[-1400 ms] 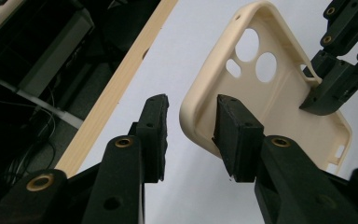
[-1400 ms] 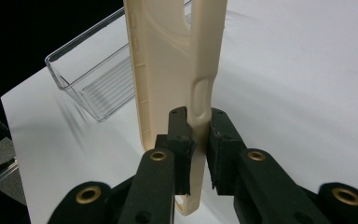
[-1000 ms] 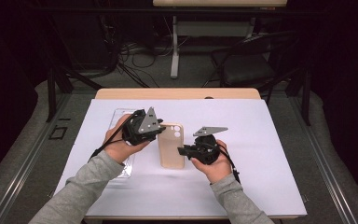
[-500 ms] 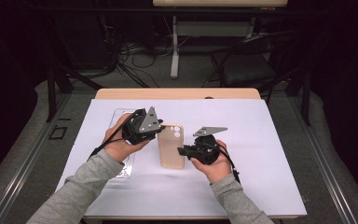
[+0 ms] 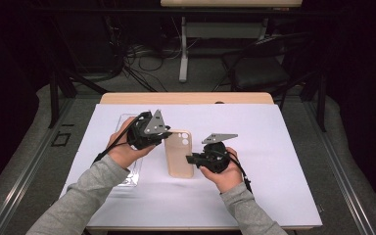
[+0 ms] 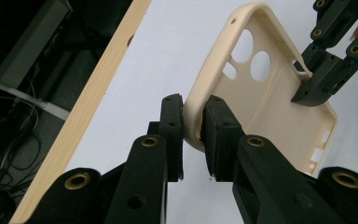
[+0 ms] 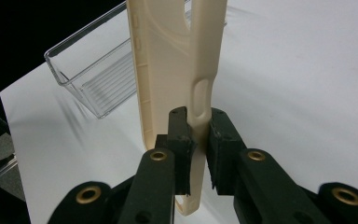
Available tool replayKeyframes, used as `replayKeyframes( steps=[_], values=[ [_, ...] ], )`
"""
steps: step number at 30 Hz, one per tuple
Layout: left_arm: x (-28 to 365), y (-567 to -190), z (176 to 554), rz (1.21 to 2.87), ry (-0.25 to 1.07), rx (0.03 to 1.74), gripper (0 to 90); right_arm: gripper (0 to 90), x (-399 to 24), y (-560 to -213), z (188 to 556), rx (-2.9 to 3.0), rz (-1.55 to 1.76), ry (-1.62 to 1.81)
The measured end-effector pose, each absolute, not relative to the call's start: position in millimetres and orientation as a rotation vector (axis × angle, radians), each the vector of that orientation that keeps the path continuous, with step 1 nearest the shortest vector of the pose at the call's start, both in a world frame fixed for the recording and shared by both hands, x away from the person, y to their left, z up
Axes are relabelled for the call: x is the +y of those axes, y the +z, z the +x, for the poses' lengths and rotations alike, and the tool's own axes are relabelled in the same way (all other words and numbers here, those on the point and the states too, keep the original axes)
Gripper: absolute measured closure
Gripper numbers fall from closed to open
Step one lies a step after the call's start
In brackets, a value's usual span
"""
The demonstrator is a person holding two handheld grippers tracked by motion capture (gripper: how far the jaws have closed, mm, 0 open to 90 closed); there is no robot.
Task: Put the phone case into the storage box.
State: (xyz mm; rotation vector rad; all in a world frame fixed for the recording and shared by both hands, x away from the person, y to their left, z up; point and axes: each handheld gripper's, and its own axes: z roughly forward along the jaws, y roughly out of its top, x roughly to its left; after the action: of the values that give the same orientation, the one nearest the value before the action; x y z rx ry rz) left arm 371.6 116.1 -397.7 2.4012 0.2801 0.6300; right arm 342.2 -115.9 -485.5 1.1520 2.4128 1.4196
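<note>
While we hold it: case (image 5: 178,152) lies between our hands on the tabletop (image 5: 284,161).
Left hand-held gripper (image 6: 193,122): jaws have just been closing; now clamped on the case's rim.
Right hand-held gripper (image 7: 198,135): pinches the opposite rim, likely so we can steady or flex it.
Nearby: clear tray (image 7: 91,77) just left of the case.
In the way: nothing we can see.

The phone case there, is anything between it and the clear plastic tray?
In the right gripper view, only bare white table cover lies between the phone case and the clear tray.
</note>
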Motion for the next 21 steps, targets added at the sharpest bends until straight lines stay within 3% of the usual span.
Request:
replayKeyframes(
  steps=[21],
  values=[
    [115.4,-395.3,375.8,2.420,0.595,0.275,79.5,80.8,-116.0,-486.6,343.2,2.411,1.150,1.417]
  ],
)
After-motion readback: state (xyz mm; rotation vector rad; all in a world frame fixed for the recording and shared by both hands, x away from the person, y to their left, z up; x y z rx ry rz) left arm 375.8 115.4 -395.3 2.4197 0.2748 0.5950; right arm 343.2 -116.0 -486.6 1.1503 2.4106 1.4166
